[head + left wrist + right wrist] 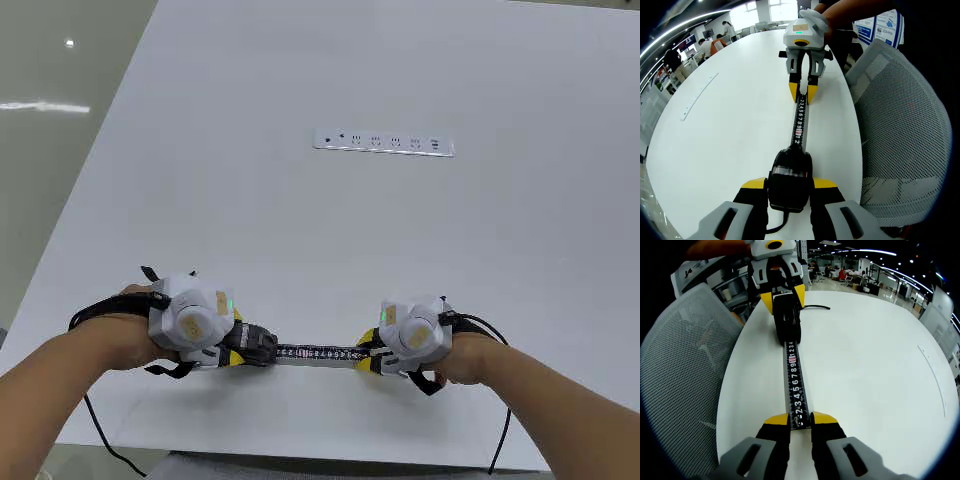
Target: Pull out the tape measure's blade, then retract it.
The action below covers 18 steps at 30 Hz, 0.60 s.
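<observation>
Two grips: my left tool [238, 350] clamps the case [790, 172] as anchor. My right tool [800, 419] pinches the blade [794, 375] by its tip (little out yet) to pull.

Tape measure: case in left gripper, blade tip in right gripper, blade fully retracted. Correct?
No: the blade is pulled out, spanning from the case in the left gripper to the right gripper on its tip. The right gripper view shows it. The rest holds.

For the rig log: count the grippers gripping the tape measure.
2. The left gripper clamps the case, near left; the right gripper pinches the blade tip, near right.
</observation>
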Tool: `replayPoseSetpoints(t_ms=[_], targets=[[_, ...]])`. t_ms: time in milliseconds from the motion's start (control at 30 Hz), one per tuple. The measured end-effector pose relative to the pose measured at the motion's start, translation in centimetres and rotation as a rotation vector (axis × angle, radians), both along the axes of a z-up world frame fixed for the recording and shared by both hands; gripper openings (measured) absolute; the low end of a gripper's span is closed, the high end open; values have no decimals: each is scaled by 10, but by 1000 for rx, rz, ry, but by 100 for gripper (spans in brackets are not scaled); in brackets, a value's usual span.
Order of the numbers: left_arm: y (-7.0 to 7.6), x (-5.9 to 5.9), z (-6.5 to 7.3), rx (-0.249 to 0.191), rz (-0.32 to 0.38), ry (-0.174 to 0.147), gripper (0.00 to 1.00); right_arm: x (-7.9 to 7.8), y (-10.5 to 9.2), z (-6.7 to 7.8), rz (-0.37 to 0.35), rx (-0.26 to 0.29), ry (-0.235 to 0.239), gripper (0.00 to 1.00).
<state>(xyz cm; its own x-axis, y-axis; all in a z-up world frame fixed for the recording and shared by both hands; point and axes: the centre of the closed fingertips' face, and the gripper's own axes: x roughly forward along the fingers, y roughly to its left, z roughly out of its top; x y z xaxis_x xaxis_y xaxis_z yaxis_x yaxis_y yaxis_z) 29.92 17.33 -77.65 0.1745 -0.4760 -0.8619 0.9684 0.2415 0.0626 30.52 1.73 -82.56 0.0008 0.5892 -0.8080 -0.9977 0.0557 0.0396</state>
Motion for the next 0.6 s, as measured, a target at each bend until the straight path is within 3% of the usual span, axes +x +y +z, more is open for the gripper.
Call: replayPoseSetpoints(t_ms=[600], targets=[[-1,0,0,4,2,3,29,2,-15,-1,-21,0,-1,14]])
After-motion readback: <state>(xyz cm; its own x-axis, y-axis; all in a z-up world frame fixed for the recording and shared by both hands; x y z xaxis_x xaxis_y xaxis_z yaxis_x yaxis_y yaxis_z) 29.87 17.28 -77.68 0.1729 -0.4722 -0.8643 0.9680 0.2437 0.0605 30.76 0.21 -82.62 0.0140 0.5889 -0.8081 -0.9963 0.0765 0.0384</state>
